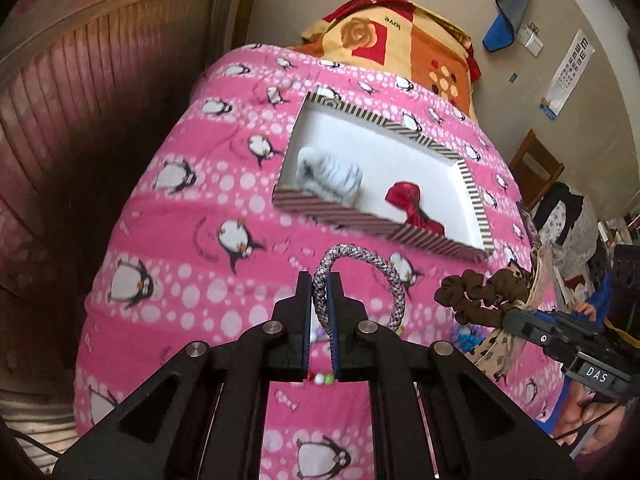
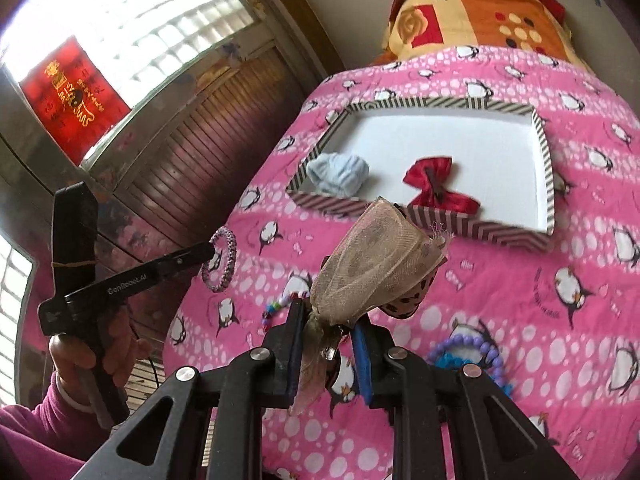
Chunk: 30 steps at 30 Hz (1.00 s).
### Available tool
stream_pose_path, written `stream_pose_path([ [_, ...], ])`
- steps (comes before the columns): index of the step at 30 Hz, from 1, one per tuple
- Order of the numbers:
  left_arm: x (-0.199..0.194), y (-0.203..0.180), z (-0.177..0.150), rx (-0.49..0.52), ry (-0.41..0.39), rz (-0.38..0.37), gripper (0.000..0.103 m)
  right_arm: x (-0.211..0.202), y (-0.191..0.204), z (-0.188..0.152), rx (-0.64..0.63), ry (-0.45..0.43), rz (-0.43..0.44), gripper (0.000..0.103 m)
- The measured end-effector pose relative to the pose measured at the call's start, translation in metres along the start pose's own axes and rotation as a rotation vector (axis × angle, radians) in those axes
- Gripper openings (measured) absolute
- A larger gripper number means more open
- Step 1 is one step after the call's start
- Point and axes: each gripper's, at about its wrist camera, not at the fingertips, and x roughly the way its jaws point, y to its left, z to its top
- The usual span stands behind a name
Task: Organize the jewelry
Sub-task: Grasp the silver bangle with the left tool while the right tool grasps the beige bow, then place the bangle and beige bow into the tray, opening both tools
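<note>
My left gripper (image 1: pixel 320 284) is shut on a braided pink-grey bracelet (image 1: pixel 384 268), held above the pink penguin blanket; it also shows in the right wrist view (image 2: pixel 222 260). My right gripper (image 2: pixel 326 316) is shut on a beige mesh hair bow (image 2: pixel 376 264) with a brown scrunchie part, also in the left wrist view (image 1: pixel 476 292). Ahead lies a striped tray (image 2: pixel 544 168) (image 1: pixel 472 196) holding a pale blue scrunchie (image 2: pixel 338 174) (image 1: pixel 332 174) and a red bow (image 2: pixel 434 186) (image 1: pixel 408 202).
On the blanket lie a coloured bead string (image 2: pixel 276 308), a purple bead bracelet (image 2: pixel 468 348) and a blue item (image 2: pixel 448 360). A folded orange-red quilt (image 2: pixel 472 4) is behind the tray. The bed's left edge drops beside a wooden wall (image 2: pixel 208 152).
</note>
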Motion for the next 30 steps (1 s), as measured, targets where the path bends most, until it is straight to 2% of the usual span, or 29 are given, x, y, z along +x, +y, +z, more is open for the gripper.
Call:
stream_pose_path([
  [7, 0.022, -0.021, 0.031, 0.036, -0.019, 0.014, 0.006, 0.000, -0.013, 0.031, -0.019, -0.029, -0.056, 0.021],
  [14, 0.061, -0.044, 0.072, 0.055, -0.011, 0.026, 0.006, 0.015, -0.036, 0.073, -0.048, -0.040, -0.155, 0.021],
  [17, 0.083, -0.057, 0.087, 0.067, 0.002, 0.031, 0.006, 0.029, -0.050, 0.091, -0.071, -0.024, -0.215, 0.021],
  [21, 0.118, -0.075, 0.100, 0.085, 0.033, 0.050, 0.006, 0.049, -0.073, 0.108, -0.083, 0.015, -0.244, 0.021],
  [26, 0.161, -0.081, 0.104, 0.077, 0.093, 0.090, 0.006, 0.082, -0.107, 0.123, -0.114, 0.080, -0.329, 0.021],
  [30, 0.186, -0.082, 0.102, 0.085, 0.133, 0.130, 0.006, 0.103, -0.131, 0.127, -0.103, 0.128, -0.348, 0.021],
])
